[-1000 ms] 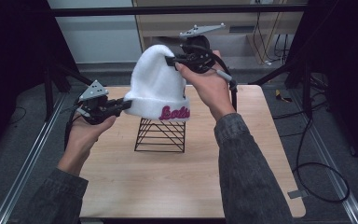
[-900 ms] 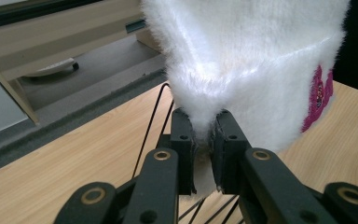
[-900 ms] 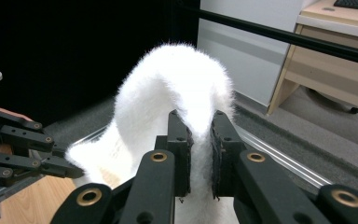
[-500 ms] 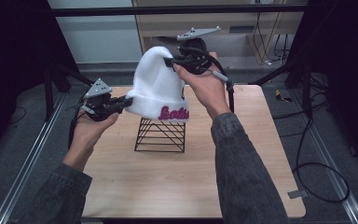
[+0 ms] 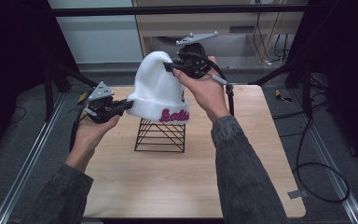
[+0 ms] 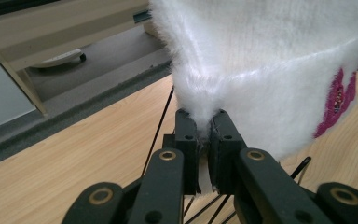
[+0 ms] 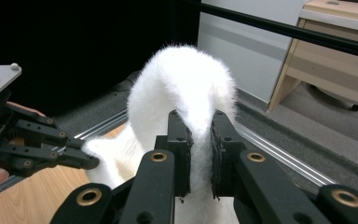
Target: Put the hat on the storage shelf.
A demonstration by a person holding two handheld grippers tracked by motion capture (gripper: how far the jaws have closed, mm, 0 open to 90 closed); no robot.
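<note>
Centre of the high view: we note a white knit hat [image 5: 157, 91], pink lettering on its cuff, held above a black wire stand [image 5: 161, 135] on the wooden table [image 5: 242, 154]. Left gripper [image 5: 127, 105], centre-left, has just been closing its jaws and pinches the cuff's edge, fabric between the pads [image 6: 186, 135]. Right gripper [image 5: 168, 66], upper centre, pinches the hat's crown [image 7: 186, 79].

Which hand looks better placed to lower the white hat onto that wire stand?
Probably the left gripper: it pinches the hat at its brim, just above the wire stand. The right gripper pinches the crown, higher up.
</note>
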